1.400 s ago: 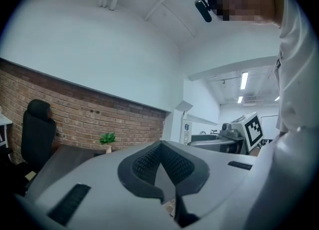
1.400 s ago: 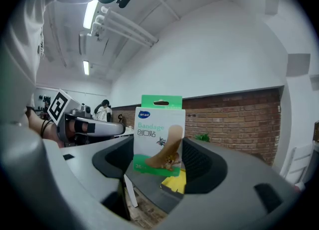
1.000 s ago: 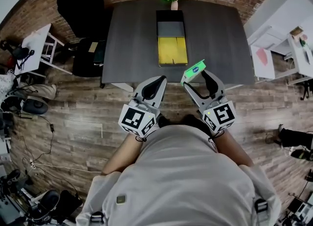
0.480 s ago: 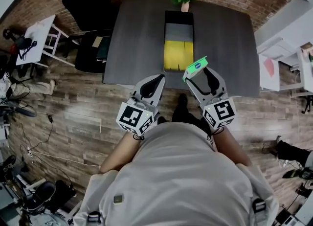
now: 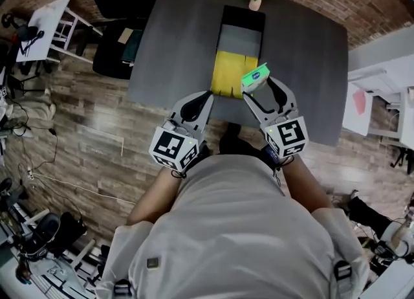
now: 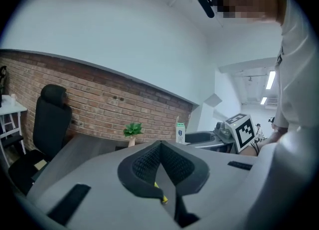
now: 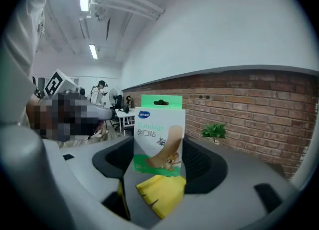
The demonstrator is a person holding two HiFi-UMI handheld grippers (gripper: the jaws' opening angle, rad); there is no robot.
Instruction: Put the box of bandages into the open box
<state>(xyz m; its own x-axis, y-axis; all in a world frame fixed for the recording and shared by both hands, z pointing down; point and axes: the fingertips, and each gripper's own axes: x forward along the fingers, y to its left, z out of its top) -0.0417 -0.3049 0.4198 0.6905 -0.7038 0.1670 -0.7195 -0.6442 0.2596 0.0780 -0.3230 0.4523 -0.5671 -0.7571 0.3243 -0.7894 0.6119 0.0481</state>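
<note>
Observe box of bandages [image 5: 255,77] clamped upright in right gripper [image 5: 257,86], at 5 o'clock corner of open box [image 5: 226,74] on table [image 5: 174,45]. Note left gripper [image 5: 206,98] closed on nothing, at 7 o'clock of open box.

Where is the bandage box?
The bandage box is clamped in the right gripper, head view right of centre, by the yellow near end of the open box.

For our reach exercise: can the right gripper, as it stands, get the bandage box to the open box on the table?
Probably yes: the right gripper, shut on the bandage box, hangs by the near end of the open box, nothing between them.
</note>
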